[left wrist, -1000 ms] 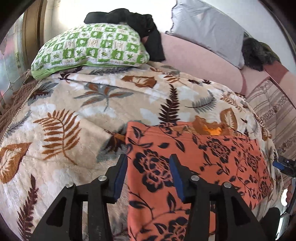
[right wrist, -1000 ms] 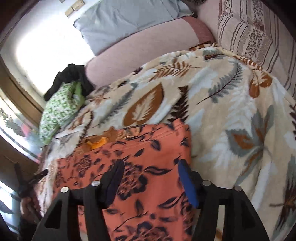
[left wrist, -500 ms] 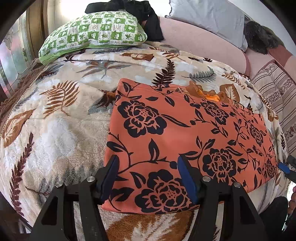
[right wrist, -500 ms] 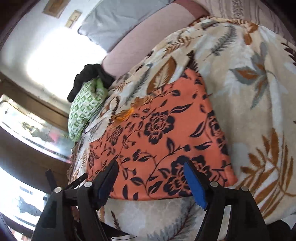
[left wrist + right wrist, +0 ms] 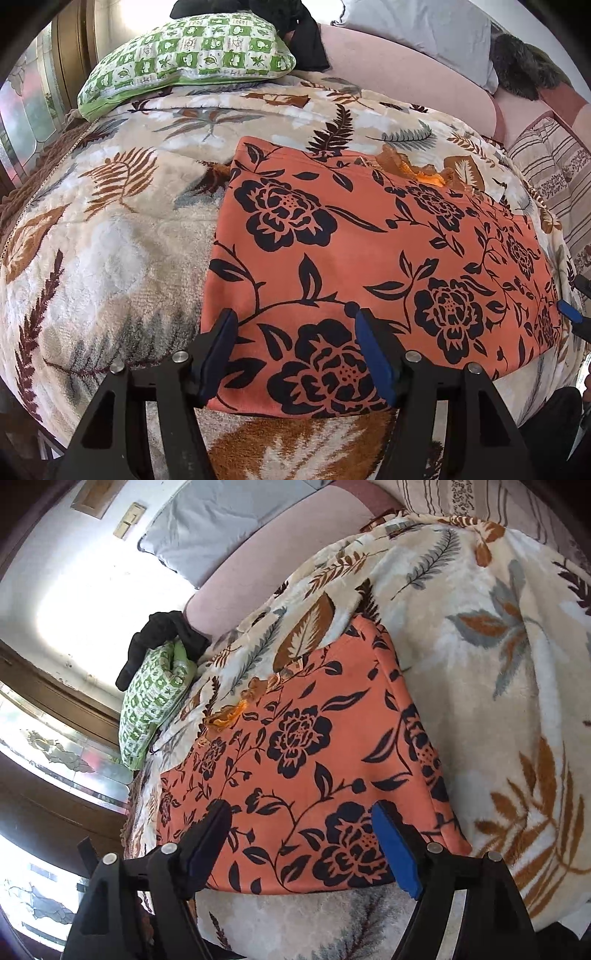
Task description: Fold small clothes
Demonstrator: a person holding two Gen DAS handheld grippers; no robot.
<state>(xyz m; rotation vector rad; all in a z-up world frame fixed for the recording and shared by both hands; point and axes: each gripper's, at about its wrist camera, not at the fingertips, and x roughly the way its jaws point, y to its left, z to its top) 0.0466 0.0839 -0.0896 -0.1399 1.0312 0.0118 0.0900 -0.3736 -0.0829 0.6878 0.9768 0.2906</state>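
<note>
Now both tongs straddle the orange floral garment's (image 5: 362, 258) near edge.

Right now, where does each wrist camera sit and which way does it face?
Left wrist: on the left gripper, angled down over the orange cloth's near left corner, facing the green pillow; own open fingers show, and the right gripper's blue tip at the frame's right edge.
Right wrist: on the right gripper, tilted, over the cloth's near right corner; own open fingers show.
Shared: cloth, leaf blanket, pillow, black garment.
</note>
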